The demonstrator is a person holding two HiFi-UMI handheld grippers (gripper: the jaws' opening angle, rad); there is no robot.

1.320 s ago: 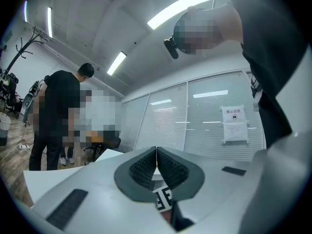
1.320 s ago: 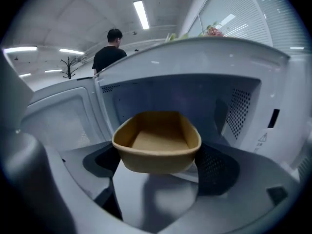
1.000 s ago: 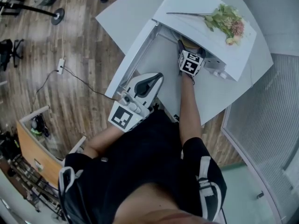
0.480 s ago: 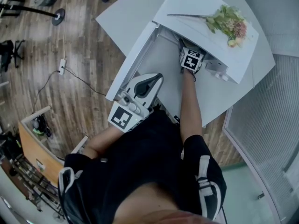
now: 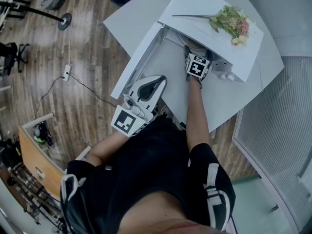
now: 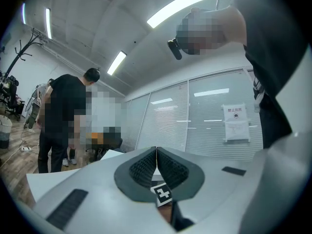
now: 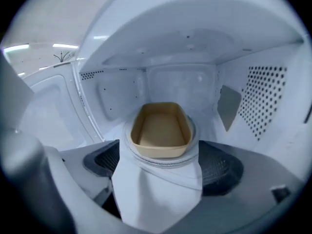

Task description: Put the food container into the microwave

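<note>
A tan, empty food container [image 7: 161, 129] sits on the round turntable [image 7: 195, 130] inside the white microwave [image 5: 214, 6]. My right gripper [image 7: 161, 165] is open at the oven's mouth, its jaws spread wide just in front of the container and touching nothing. In the head view the right gripper [image 5: 197, 63] reaches under the microwave's top, with its tips hidden. The door [image 5: 139, 57] hangs open to the left. My left gripper [image 5: 152, 84] is held near the body, shut and empty, with its pads [image 6: 146, 165] pressed together.
A bunch of flowers [image 5: 229, 21] lies on the microwave's top. The microwave stands on a white table [image 5: 229, 99]. A power strip and cable [image 5: 67, 72] lie on the wooden floor, and a wooden cabinet [image 5: 34, 155] stands at the left. A person [image 6: 63, 116] stands farther off.
Hardly anything: the right gripper stays at the microwave's mouth with only a slight shift, and the left gripper keeps its place.
</note>
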